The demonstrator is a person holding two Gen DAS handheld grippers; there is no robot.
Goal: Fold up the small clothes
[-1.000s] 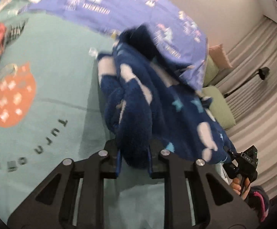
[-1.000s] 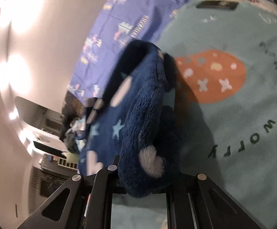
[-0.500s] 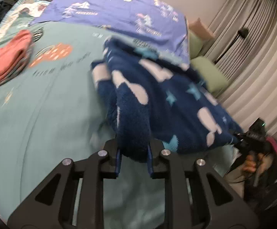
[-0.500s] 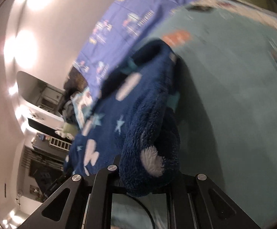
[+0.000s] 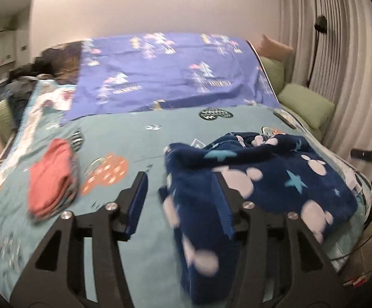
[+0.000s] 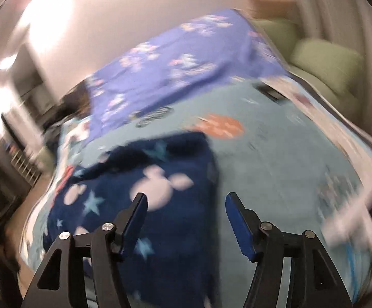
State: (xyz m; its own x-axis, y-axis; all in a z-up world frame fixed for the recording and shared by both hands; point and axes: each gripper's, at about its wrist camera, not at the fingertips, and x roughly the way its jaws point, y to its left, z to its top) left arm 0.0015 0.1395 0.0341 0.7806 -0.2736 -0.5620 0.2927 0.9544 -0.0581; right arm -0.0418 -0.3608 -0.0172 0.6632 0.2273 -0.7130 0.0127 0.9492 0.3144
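Fleece garment, dark blue with pale shapes and stars, lies crumpled on the teal blanket near the bed's right edge. My left gripper and right gripper have just been opening; both jaws stand apart and press on nothing. Folded red clothes lie well apart, to the left.
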